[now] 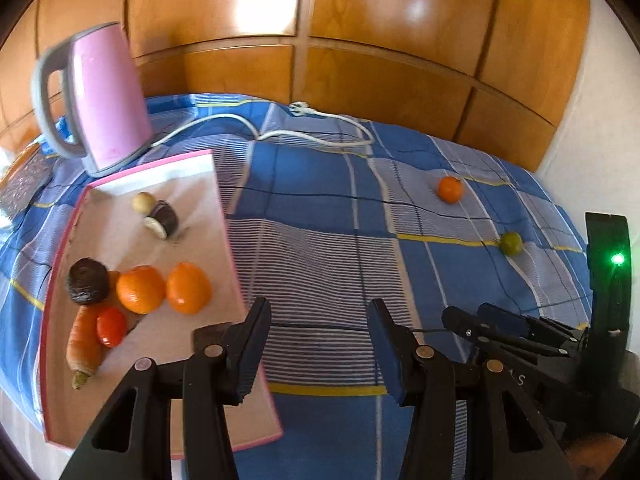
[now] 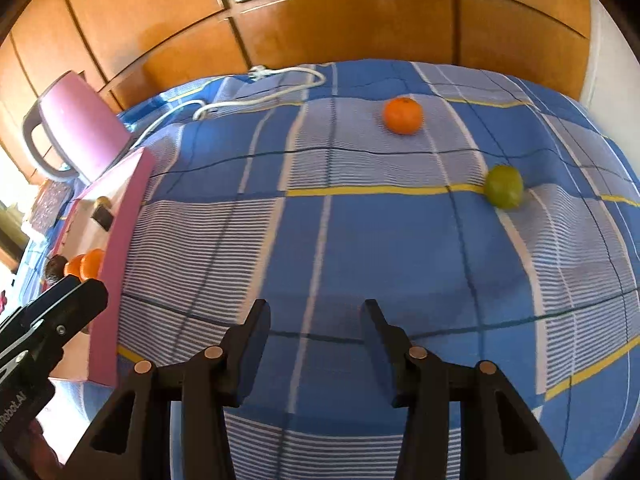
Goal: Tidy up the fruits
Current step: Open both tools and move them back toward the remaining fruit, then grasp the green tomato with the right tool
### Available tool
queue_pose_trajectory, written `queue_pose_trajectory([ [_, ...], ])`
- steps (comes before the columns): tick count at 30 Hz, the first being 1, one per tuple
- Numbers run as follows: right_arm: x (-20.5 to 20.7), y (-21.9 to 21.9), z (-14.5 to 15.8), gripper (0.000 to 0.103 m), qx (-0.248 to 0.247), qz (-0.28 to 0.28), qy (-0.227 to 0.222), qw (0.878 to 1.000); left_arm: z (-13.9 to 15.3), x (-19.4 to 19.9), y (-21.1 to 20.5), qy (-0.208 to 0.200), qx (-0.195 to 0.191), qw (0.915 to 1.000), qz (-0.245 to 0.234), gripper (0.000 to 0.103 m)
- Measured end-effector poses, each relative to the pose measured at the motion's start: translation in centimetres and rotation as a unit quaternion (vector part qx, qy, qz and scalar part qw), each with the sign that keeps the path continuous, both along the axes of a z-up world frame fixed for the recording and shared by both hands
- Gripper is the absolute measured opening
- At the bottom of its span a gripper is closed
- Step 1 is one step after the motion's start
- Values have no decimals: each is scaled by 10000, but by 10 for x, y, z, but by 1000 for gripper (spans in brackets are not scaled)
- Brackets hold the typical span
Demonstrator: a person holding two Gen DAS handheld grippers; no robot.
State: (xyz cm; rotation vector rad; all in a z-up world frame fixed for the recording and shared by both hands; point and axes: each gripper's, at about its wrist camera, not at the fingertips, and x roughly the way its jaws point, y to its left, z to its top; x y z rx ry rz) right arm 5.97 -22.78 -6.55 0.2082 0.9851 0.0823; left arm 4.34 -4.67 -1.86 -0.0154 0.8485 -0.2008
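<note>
An orange mandarin (image 1: 451,189) (image 2: 403,115) and a green lime (image 1: 511,243) (image 2: 504,186) lie loose on the blue checked cloth, far right. A pink-rimmed tray (image 1: 192,208) (image 2: 120,248) on the left holds two oranges (image 1: 141,289), a tomato (image 1: 111,326), a carrot (image 1: 84,348), a dark round fruit (image 1: 88,281) and a cut dark piece (image 1: 163,220). My left gripper (image 1: 318,312) hovers open beside the tray's right edge, nothing between its fingers. My right gripper (image 2: 314,312) is open over bare cloth, well short of both loose fruits; it also shows as the right gripper (image 1: 466,314) beside the left.
A pink kettle (image 1: 104,96) (image 2: 76,136) stands behind the tray, its white cord (image 1: 280,136) trailing along the cloth's far edge. Wooden panelling runs behind the table. The left gripper's tip (image 2: 76,292) shows at the tray's side. A patterned box (image 1: 24,180) sits far left.
</note>
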Motion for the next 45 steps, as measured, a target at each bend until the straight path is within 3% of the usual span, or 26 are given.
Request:
queue_pose_trajectory([
  [10,-3,-35,-1,48,-111,-430,-74,9990,-7,5,-24,80,49,9993,-364,51],
  [26,7,-97,-1,48,-174,-1235,-143,9921,-23,18,-43,345,69,9979,-544,51],
  [40,50,-112,-4,47,-427,-1333,-200,9900,-28,31,-56,432,129,9972,-604,51],
  [45,63,-117,-5,35,-456,-1333,-230,9898,-27,38,-64,424,154,9970,-629,51],
])
